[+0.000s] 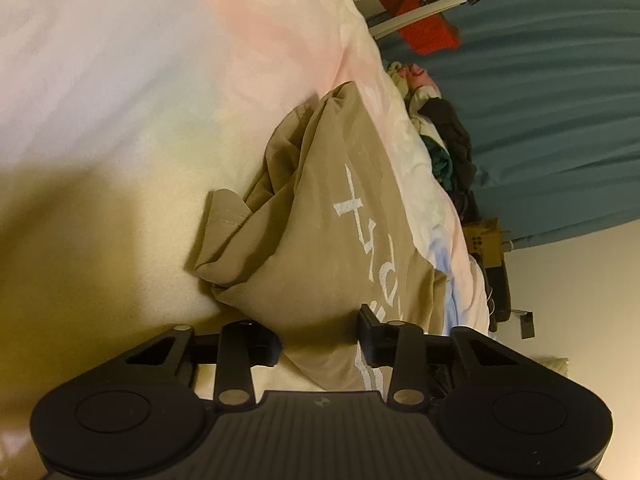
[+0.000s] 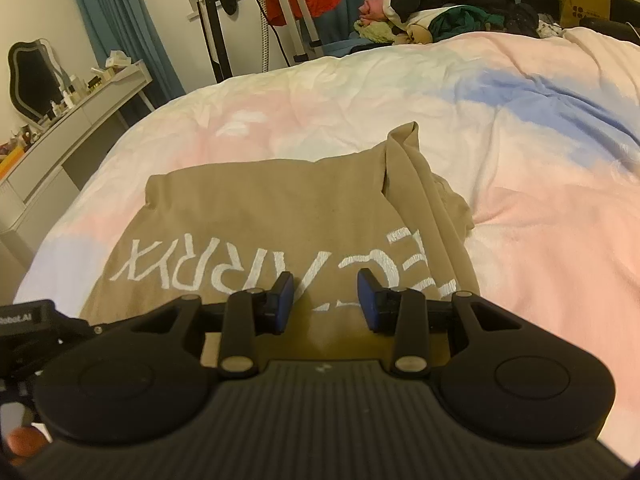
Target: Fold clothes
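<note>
The tan shirt (image 2: 256, 216) lay on the bed (image 2: 520, 240) in the lower centre of the right wrist frame, one side already doubled over in a thick ridge. The right gripper (image 2: 325, 300) hovered released over the white lettering, grasping nothing. The left gripper (image 1: 320, 336) was also spread wide, with cloth between its fingers, not clenched. The soft duvet could be pinched together with the shirt, and the loose ridge might unroll when pulled.
</note>
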A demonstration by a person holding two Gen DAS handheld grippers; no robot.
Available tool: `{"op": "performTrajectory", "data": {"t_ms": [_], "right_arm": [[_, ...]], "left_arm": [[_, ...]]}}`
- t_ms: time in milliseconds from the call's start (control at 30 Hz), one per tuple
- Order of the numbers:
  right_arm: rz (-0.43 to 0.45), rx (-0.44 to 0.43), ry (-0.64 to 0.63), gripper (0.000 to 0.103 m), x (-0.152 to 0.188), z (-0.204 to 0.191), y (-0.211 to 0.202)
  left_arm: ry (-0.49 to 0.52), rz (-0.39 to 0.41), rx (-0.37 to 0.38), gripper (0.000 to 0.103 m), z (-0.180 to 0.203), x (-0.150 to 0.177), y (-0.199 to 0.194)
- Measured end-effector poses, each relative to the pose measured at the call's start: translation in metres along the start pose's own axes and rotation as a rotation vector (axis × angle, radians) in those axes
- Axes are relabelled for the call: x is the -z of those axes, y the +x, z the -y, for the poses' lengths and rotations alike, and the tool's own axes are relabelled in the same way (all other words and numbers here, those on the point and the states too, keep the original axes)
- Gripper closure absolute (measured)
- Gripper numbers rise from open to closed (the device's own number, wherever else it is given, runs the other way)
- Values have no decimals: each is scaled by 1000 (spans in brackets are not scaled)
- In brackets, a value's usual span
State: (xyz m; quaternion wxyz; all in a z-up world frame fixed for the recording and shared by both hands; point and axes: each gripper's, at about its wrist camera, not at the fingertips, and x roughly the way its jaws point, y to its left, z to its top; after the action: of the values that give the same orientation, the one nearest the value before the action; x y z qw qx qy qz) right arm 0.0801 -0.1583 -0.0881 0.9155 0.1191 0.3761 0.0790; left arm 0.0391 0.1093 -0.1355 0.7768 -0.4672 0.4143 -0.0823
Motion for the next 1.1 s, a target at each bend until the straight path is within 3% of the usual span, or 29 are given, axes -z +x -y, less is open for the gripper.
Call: {"op": "performTrajectory", "data": {"t_ms": [200, 267, 333, 500, 600, 733, 767, 800, 833, 867, 933, 1033, 1100], "right_arm": [[0, 0, 5, 65, 0, 0, 0], [-1, 2, 2, 65, 0, -1, 0], [-2, 4, -3, 65, 0, -1, 0], [-4, -3, 32, 65, -2, 3, -5], [12, -58, 166, 63, -5, 17, -24], [41, -262, 385, 59, 1, 40, -55], [40, -329, 440, 46, 5, 44, -60], [28, -409, 504, 26, 11, 49, -61], [10, -487, 569, 18, 18, 53, -61], [-25, -551, 632, 13, 27, 55, -57], [-126, -632, 728, 13, 43, 54, -41], [-220, -636, 878, 13, 60, 58, -16], [-198, -573, 974, 14, 67, 69, -9]], "left_arm": [[8, 21, 15, 74, 3, 0, -5], [7, 23, 17, 71, 2, -1, -7], [-11, -1, 4, 59, -2, -4, -5], [11, -20, 16, 54, 0, -2, -3], [25, -13, 76, 53, 4, 2, -11], [11, -11, 117, 53, 3, 3, -16], [6, -11, 125, 53, 3, 3, -16], [1, -11, 130, 53, 2, 3, -17], [-5, -12, 129, 53, 2, 3, -16], [-9, -12, 127, 53, 1, 3, -15], [-16, -12, 125, 53, 0, 3, -14], [-28, -9, 128, 53, -1, 2, -14], [-36, -9, 128, 53, -2, 2, -13]]}}
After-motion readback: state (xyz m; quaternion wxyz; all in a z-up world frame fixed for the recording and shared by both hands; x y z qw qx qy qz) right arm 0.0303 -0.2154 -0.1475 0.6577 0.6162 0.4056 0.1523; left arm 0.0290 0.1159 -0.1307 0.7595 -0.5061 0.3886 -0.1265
